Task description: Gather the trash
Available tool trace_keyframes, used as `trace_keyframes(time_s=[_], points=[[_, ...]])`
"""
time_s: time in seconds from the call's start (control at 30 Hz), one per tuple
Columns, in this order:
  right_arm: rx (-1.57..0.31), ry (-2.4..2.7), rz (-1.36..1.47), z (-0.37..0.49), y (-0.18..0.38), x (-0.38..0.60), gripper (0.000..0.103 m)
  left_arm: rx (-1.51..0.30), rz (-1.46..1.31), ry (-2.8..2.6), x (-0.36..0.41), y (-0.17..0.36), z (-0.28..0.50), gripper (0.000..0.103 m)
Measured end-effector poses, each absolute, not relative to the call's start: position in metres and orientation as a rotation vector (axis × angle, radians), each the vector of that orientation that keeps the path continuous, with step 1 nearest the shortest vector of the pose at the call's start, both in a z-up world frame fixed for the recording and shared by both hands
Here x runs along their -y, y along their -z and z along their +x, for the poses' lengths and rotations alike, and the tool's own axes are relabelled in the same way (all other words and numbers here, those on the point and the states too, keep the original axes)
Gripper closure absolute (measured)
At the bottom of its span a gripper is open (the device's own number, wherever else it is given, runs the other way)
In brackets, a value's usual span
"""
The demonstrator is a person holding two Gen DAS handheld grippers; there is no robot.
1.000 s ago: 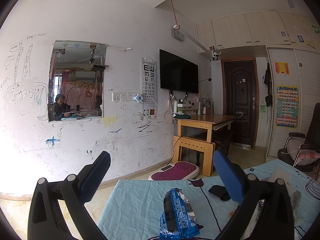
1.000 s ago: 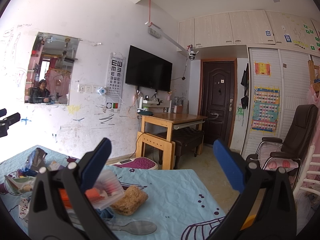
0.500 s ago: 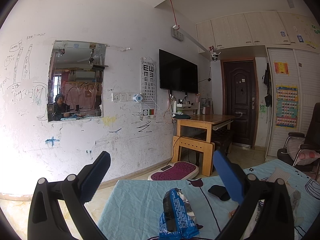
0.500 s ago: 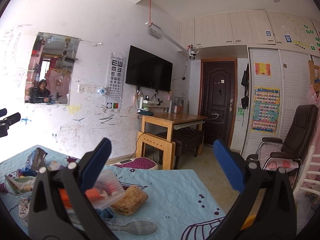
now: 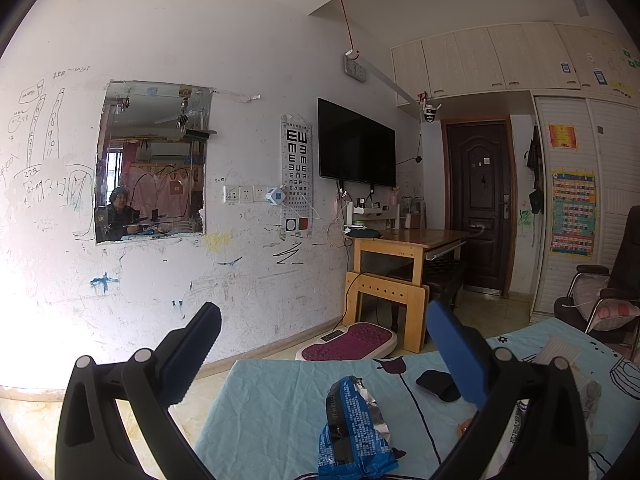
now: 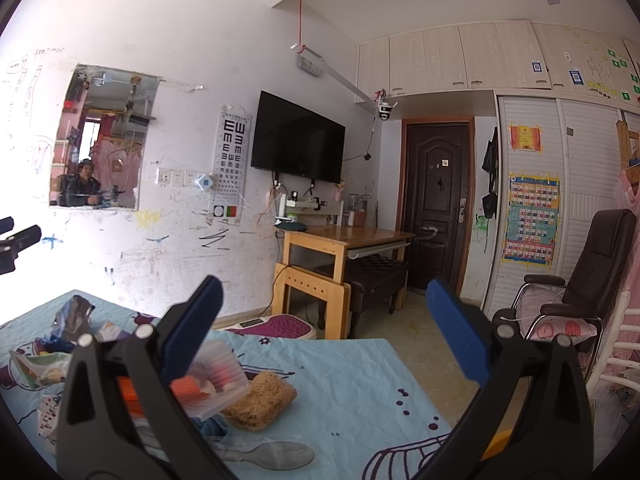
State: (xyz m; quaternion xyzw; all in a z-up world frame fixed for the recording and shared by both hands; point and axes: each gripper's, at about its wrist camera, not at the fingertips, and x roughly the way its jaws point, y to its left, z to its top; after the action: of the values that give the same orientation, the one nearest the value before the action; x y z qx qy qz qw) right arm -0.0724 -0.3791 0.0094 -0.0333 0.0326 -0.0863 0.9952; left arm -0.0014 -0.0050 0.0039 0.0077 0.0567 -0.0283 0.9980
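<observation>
Left wrist view: left hand-held gripper (image 5: pixel 322 322) wide, empty; blue wrapper (image 5: pixel 354 432) at 6 o'clock, base cut off. Right hand-held gripper (image 6: pixel 324 306) wide; its left finger (image 6: pixel 192 328) partly hides plastic container (image 6: pixel 218 380) on surface (image 6: pixel 352 376).

Each hand-held gripper (image 5: pixel 323 342) (image 6: pixel 324 322) has black plastic arms with silver screws and blue-padded fingers (image 5: pixel 456 354).

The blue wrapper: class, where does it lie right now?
In the left wrist view, the blue wrapper lies crumpled on the light blue cloth, low between the open left tongs, with a black pouch to its right.
</observation>
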Motion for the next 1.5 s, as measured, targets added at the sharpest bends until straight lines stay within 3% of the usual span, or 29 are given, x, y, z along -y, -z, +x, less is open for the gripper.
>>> trace_keyframes(time_s=[0.73,1.0,1.17,1.33,1.43,1.5], points=[[-0.117,0.081,-0.057,-0.068,-0.013,0.377,0.005,-0.163,-0.026,0.11,-0.003,0.002,0.008,0.005],[-0.369,-0.221,-0.064,-0.053,-0.03,0.356,0.005,-0.569,-0.05,0.269,0.02,-0.01,0.034,0.005],[-0.617,-0.386,0.128,-0.026,-0.03,0.369,0.005,-0.816,-0.024,0.372,0.055,-0.009,0.051,0.005],[-0.831,-0.533,0.31,-0.007,-0.019,0.372,0.005,-0.91,0.03,0.332,0.069,0.002,0.063,0.007],[-0.893,-0.661,0.332,-0.009,-0.024,0.35,0.005,-0.996,0.056,0.311,0.064,0.005,0.079,0.013],[-0.94,-0.736,0.319,-0.01,-0.026,0.327,0.005,-1.073,0.024,0.278,0.052,0.011,0.096,0.022]])
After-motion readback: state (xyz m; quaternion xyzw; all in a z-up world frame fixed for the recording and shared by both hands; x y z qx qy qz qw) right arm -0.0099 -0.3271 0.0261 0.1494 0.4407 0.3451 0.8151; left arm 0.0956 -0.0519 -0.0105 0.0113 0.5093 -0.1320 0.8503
